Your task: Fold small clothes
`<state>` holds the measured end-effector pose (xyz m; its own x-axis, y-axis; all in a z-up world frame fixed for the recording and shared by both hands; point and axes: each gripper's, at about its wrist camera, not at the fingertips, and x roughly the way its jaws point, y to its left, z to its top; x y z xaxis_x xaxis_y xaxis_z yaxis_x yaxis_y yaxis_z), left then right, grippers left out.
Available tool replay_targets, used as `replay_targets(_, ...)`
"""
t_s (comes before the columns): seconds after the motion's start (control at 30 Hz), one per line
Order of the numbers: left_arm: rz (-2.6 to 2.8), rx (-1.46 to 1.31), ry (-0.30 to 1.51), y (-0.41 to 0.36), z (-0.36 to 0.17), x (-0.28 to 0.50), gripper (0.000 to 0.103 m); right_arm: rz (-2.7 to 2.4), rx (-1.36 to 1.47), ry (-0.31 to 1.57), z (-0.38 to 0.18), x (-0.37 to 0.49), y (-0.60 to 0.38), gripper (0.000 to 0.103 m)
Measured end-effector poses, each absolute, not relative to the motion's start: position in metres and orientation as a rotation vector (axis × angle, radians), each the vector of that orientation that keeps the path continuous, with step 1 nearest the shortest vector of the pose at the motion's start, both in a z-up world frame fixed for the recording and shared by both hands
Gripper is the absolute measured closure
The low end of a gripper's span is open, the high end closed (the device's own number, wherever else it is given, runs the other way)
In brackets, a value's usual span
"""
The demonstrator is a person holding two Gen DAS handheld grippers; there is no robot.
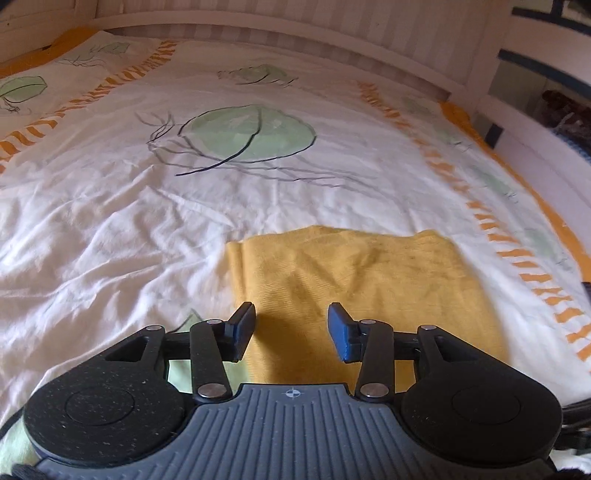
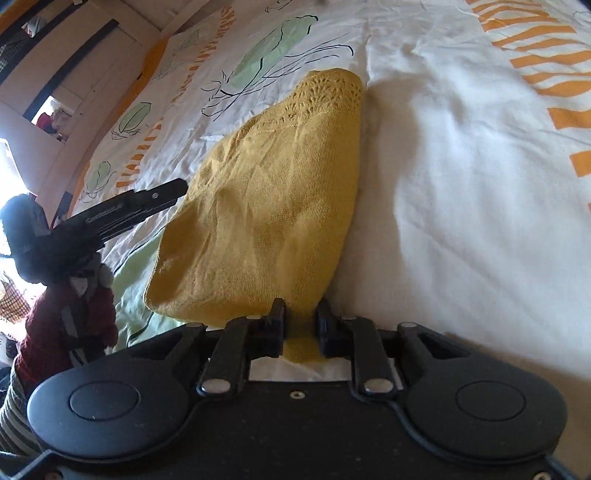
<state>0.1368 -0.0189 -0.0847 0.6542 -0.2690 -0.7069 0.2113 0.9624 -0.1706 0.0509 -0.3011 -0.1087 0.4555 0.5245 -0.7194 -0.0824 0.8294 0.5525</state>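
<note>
Bedroom, pale striped wall (image 1: pixel 295 26) behind; wide bed under a white cover (image 1: pixel 110 221) printed with green leaves and orange stripes. Yellow knitted garment (image 2: pixel 266 206) lying on the cover toward the near right part of the bed, lacy edge farthest from the right wrist view. Right claw (image 2: pixel 301 319) nearly closed, pinching a near corner of the garment, knit bunched between the jaws and lifted into a tent above the cover. Left claw (image 1: pixel 291 328) spread wide, holding nothing, hovering over the near edge of the garment (image 1: pixel 351 288) in its own view; seen from the right wrist as a dark arm (image 2: pixel 147 206) just beside the far-left side of the raised cloth. Probably midway through a fold, one side being carried over. Best done by bringing the free claw to the matching corner, pinching a single layer only, raising both corners level, carrying them across together to meet the opposite edge, and laying down slowly to avoid creases. Risk of a skewed fold if only one corner travels.
</note>
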Motion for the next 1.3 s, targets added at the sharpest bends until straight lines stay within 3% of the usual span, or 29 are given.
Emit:
replay_targets(0.03,-0.232,-0.055,0.85,-0.018,-0.094,0.144,0.061,0.384,0.451,1.029,-0.104,0.049,-0.3,0.067)
replay_targets(0.13,-0.234,-0.113,0.876,-0.004,-0.108,0.151,0.055,0.343,0.321,0.966,-0.083,0.043,-0.295,0.043)
replay_targets(0.2,-0.238,-0.098,0.869,-0.003,-0.106,0.147,0.053,0.312,0.244,0.892,-0.069,0.042,-0.293,0.019)
replay_targets(0.47,-0.233,-0.094,0.866,0.0,-0.105,0.143,0.048,0.171,0.142,0.714,-0.066,0.109,-0.288,0.009)
replay_targets(0.57,-0.229,-0.089,0.863,-0.001,-0.106,0.144,0.047,0.135,0.168,0.722,-0.079,0.138,-0.289,0.008)
replay_targets(0.73,-0.199,-0.067,0.864,-0.002,-0.107,0.146,0.032,0.087,0.083,0.86,-0.121,0.165,-0.279,0.004)
replay_targets(0.83,-0.197,-0.062,0.873,-0.001,-0.104,0.147,0.028,0.074,0.137,0.832,-0.118,0.155,-0.285,0.001)
replay_targets(1.07,-0.155,-0.024,0.86,0.0,-0.084,0.12,0.0,0.063,0.18,0.684,-0.074,0.097,-0.29,0.0)
replay_targets(1.3,-0.155,0.012,0.845,-0.005,-0.062,0.071,0.0,0.047,0.23,0.646,-0.054,0.037,-0.28,0.0)
